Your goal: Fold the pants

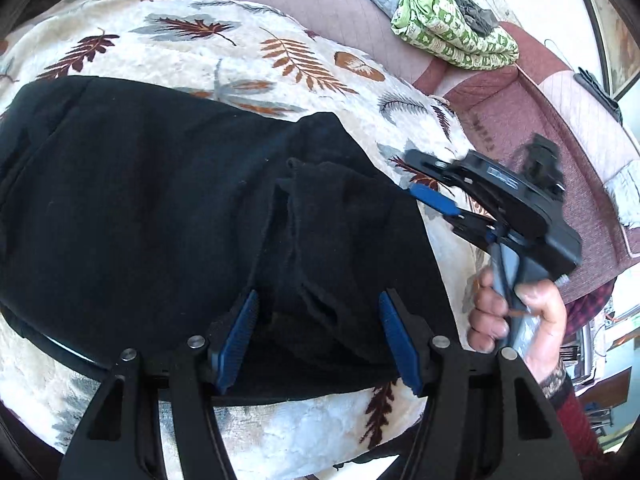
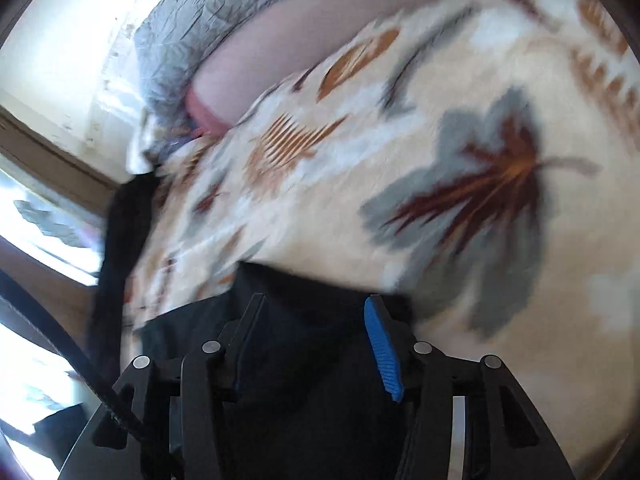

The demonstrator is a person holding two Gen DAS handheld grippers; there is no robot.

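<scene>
Black pants (image 1: 168, 200) lie on the leaf-print blanket (image 1: 280, 52) covering the bed, spread wide toward the left of the left wrist view and bunched into a thick layered wad toward the right. At least one fold judged done: cloth lies doubled over itself, edges of a loose flap showing mid-pile. Left tongs (image 1: 318, 332) stand about half open, astride the raised ridge of the wad; pads do not appear to press it, so no hold judged. Further right, right tongs (image 1: 430, 182), in the person's hand (image 1: 516, 320), hover over the blanket just beside the pants' right edge, blue pads parted, nothing between them. Right wrist view is motion-blurred: black cloth sits under its half-open pads (image 2: 384, 348), no grip seen. Left to do, by my reading: flatten the wad, fold again into a neat stack. Green printed cloth (image 1: 452, 28) sits well apart on the sofa.
</scene>
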